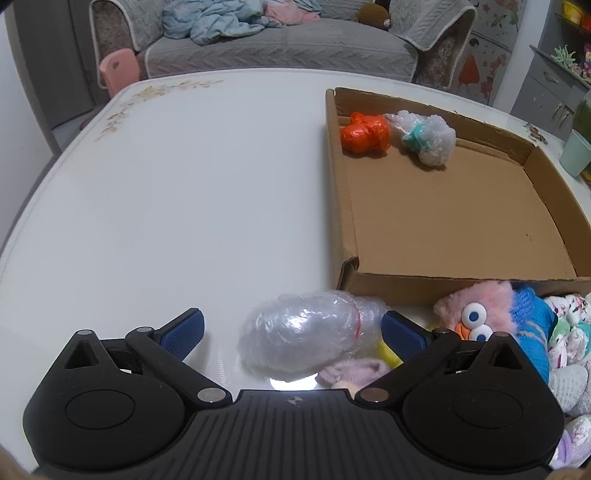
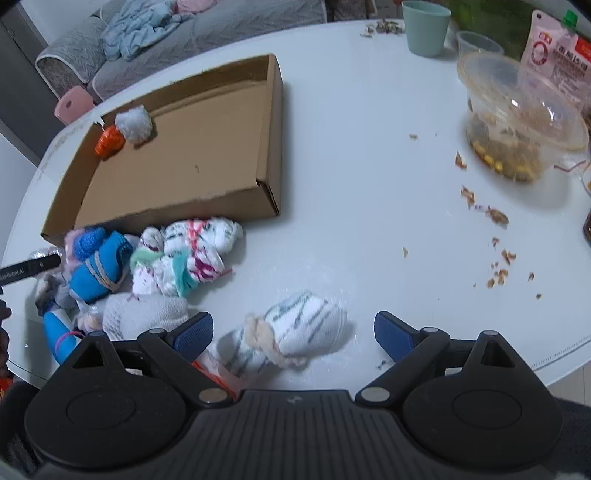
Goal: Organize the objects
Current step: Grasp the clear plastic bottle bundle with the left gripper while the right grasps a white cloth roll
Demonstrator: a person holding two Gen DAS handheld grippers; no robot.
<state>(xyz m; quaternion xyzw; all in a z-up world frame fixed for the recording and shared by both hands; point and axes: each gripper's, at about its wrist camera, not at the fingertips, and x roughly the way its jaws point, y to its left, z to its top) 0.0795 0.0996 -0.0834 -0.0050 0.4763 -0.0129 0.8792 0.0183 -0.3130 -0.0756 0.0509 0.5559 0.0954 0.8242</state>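
A shallow cardboard box (image 1: 443, 206) (image 2: 184, 162) lies on the white table, with an orange wrapped bundle (image 1: 364, 133) (image 2: 109, 142) and a white bubble-wrapped bundle (image 1: 424, 138) (image 2: 133, 123) in its far corner. My left gripper (image 1: 291, 328) is open around a clear plastic-wrapped bundle (image 1: 306, 336); its right pad is at the bundle's side, the left pad stands apart. My right gripper (image 2: 293, 330) is open over a white striped rolled sock (image 2: 291, 339), neither pad touching it. A heap of rolled socks (image 2: 177, 258) (image 1: 535, 325) lies in front of the box.
A pink fuzzy sock with cartoon eyes (image 1: 476, 314) lies beside my left gripper. At the right of the table stand a clear food bowl (image 2: 521, 136), a green cup (image 2: 424, 27), a snack packet (image 2: 554, 55) and scattered crumbs (image 2: 491, 218). A grey sofa (image 1: 277, 40) stands beyond.
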